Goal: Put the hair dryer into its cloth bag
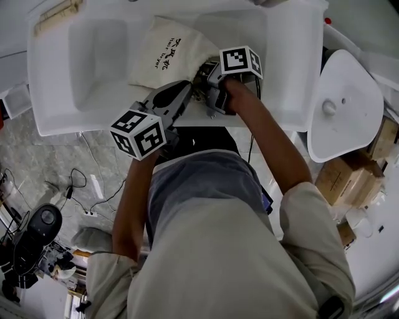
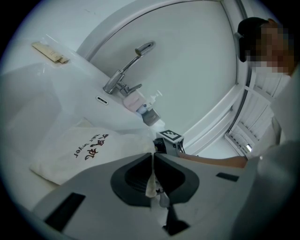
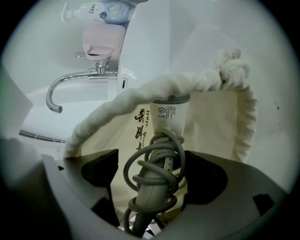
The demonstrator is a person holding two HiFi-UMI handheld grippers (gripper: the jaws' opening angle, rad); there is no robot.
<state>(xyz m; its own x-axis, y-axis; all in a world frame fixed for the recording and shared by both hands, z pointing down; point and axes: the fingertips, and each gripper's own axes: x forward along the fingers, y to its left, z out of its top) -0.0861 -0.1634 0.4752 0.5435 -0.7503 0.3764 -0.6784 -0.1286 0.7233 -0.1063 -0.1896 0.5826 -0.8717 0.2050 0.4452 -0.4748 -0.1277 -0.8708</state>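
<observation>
The cream cloth bag point(image 1: 165, 53) with dark print lies on the white sink counter. My left gripper point(image 2: 153, 171) is shut on a fold of the bag's edge point(image 2: 151, 185). In the right gripper view the bag's roped mouth point(image 3: 187, 86) arches open. The hair dryer point(image 3: 169, 117) points into that mouth, white body inside, grey handle with the cord wound round it point(image 3: 157, 183) sticking out. My right gripper point(image 3: 152, 171) stands open around that handle, with a gap between the left pad and the cord. In the head view both grippers meet at the bag's near corner point(image 1: 199, 78).
A chrome faucet point(image 2: 124, 77) and a soap pump bottle point(image 3: 105, 9) stand behind the basin point(image 1: 100, 68). A wrapped comb point(image 1: 59, 15) lies at the counter's far left. A white toilet lid point(image 1: 343, 106) and cardboard boxes point(image 1: 346, 177) are to the right.
</observation>
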